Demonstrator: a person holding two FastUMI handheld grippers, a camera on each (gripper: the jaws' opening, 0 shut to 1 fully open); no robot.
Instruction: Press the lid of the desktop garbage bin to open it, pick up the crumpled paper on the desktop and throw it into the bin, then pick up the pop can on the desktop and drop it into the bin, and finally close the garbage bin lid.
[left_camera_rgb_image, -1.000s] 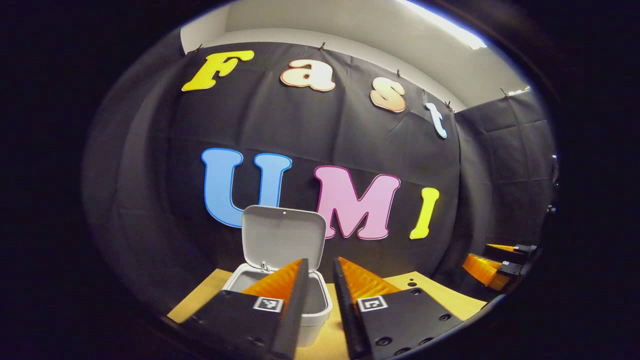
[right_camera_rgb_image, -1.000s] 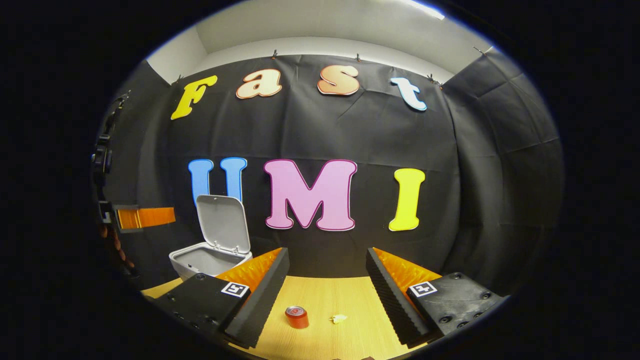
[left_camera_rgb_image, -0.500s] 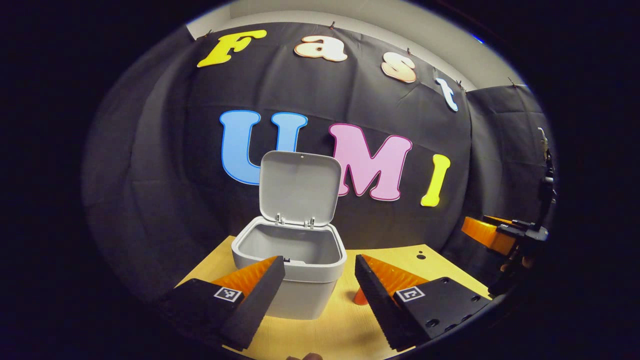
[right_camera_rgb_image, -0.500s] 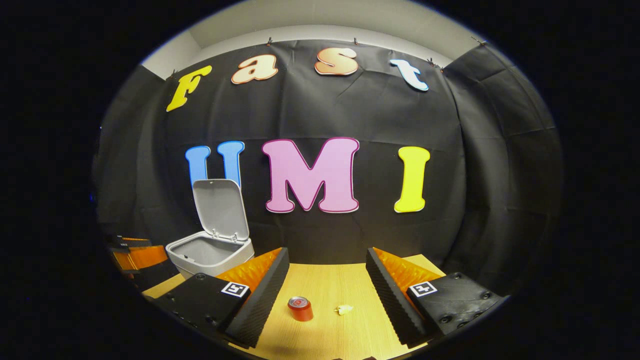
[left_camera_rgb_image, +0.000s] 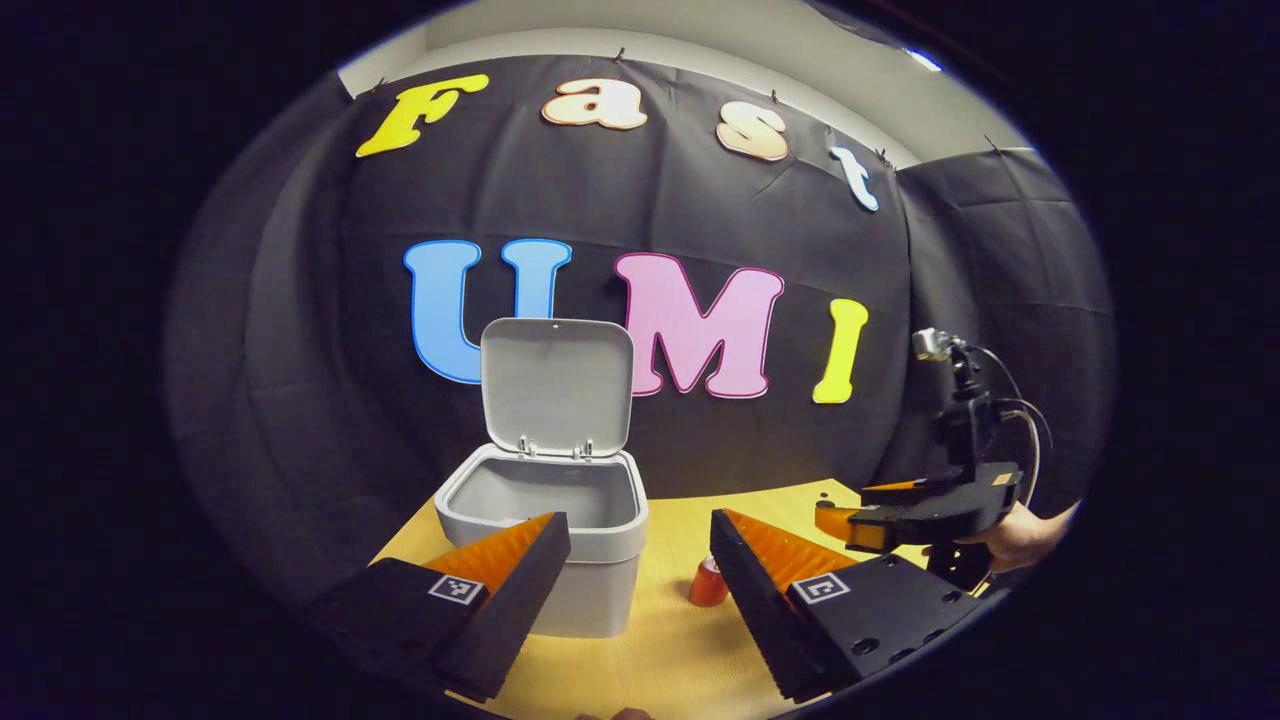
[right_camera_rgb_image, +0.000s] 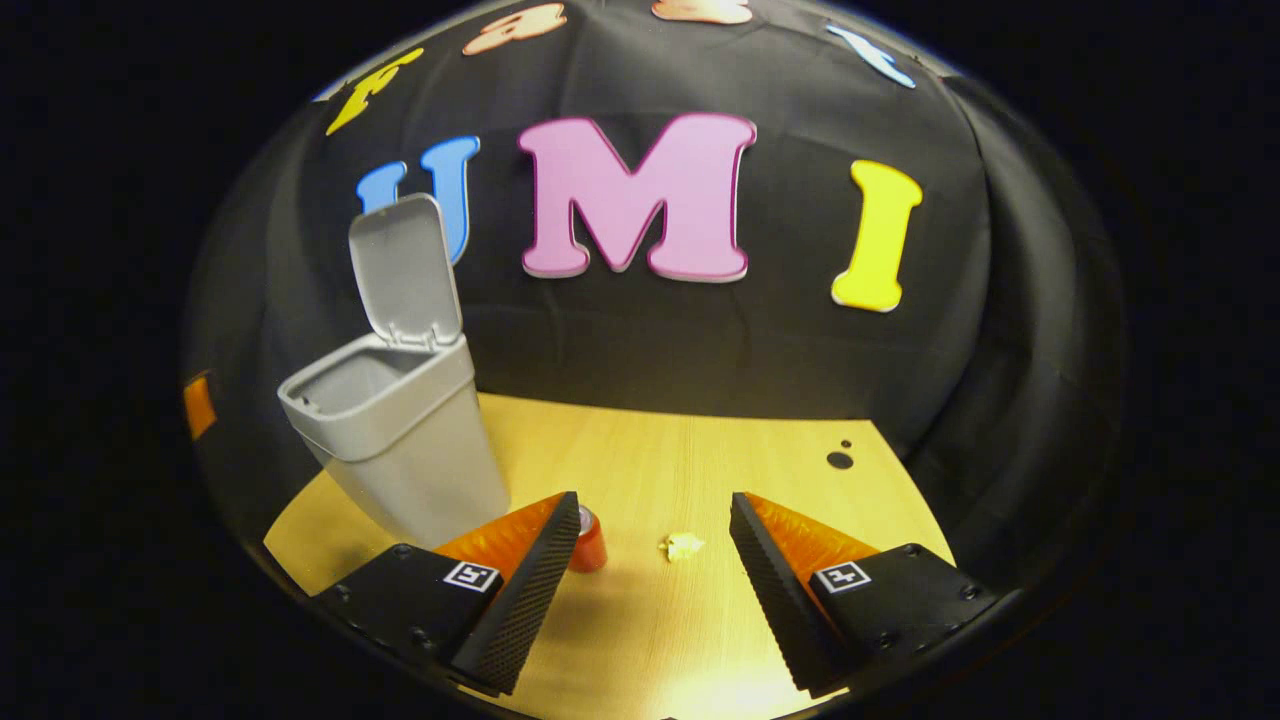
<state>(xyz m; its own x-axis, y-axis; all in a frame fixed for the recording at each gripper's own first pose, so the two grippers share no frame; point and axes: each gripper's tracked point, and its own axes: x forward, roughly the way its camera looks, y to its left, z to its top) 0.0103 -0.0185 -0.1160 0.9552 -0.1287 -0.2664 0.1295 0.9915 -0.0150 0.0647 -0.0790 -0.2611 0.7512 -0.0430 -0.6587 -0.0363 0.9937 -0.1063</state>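
Showing a plain light grey bin (right_camera_rgb_image: 400, 440) with matching grey lid (right_camera_rgb_image: 405, 268), glinting a red pop can (right_camera_rgb_image: 588, 547), paling a whitish-yellow crumpled paper (right_camera_rgb_image: 682, 545), spreading a light wood-grain desktop (right_camera_rgb_image: 690, 460).

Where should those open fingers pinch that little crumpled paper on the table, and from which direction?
Probably from above with the right gripper, whose open fingers already sit to either side of the crumpled paper. The wad is small, irregular and lies low on the table, so closing across its middle seems safest. The pop can stands apart, toward the garbage bin.
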